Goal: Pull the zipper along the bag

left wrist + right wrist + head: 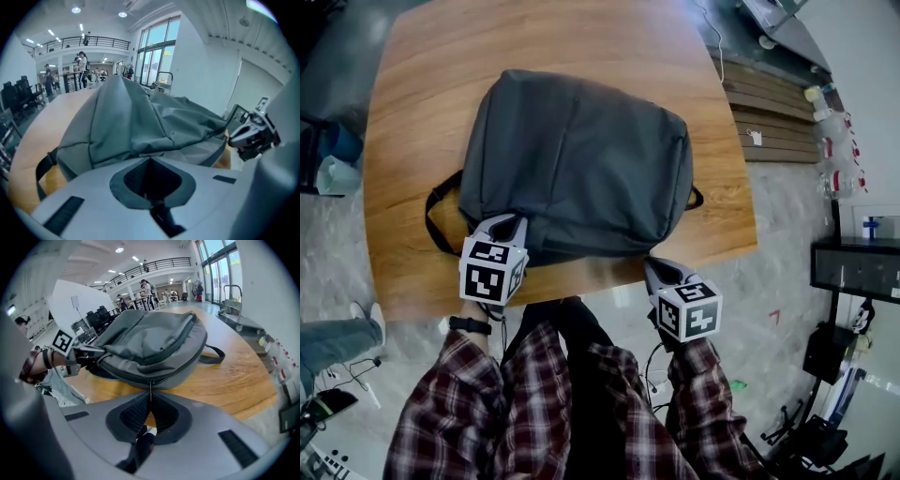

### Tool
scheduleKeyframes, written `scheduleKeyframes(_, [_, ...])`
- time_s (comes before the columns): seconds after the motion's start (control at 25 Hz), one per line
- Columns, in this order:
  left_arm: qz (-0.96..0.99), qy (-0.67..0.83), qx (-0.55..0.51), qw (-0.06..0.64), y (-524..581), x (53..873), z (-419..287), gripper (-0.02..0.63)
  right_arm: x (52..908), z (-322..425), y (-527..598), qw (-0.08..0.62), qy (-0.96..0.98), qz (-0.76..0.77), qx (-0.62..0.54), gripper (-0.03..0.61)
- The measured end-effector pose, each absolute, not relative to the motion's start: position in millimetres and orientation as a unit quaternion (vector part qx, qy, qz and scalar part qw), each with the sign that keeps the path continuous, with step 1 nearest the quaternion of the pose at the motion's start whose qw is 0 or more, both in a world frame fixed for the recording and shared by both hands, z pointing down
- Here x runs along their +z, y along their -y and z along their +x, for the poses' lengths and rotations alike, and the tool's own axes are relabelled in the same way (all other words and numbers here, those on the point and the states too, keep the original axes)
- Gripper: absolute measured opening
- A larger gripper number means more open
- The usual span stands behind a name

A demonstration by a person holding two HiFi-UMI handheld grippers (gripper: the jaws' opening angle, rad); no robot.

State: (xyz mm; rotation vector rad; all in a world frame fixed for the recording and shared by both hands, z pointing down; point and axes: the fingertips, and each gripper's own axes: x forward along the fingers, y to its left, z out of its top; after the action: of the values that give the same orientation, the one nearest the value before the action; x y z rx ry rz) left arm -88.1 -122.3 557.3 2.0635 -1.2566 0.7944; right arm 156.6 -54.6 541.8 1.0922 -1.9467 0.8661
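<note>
A dark grey backpack (581, 159) lies flat on the wooden table (412, 187). My left gripper (511, 223) is at the bag's near-left corner, its jaws shut on the bag's fabric (140, 117), which bunches up just ahead of the left gripper (150, 160). My right gripper (654, 269) is at the near-right corner by the table's front edge. In the right gripper view the right gripper (150, 397) is shut on the thin zipper pull (150, 386), which hangs from the dark zipper track (159, 355) on the bag's side. The left gripper (77, 355) shows there at the bag's far end.
A black strap loop (436, 220) lies on the table left of the bag, and a small handle (696, 199) sticks out at its right. Slatted wooden boards (778, 131) and a black cabinet (853, 267) stand right of the table. The person's plaid sleeves (469, 403) are below the front edge.
</note>
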Motion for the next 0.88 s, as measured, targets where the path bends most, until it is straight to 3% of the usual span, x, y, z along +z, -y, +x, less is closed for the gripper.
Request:
scheduleKeyframes(0.12, [0.732, 0.538, 0.322, 0.265, 149, 543, -120, 0.011, 543, 112, 41, 0.361, 0.779, 0.392, 0.331, 0.014])
scheduleKeyframes(0.24, [0.748, 0.542, 0.288, 0.251, 157, 508, -102, 0.011, 543, 64, 31, 0.345, 0.798, 0.361, 0.337, 0.014])
scheduleKeyframes(0.48, [0.787, 0.474, 0.245, 0.309, 133, 515, -35, 0.011, 538, -19, 27, 0.329, 0.830, 0.314, 0.324, 0.014])
scheduleKeyframes(0.88, [0.817, 0.456, 0.218, 0.277, 123, 540, -35, 0.009, 555, -6, 20, 0.367, 0.829, 0.309, 0.287, 0.014])
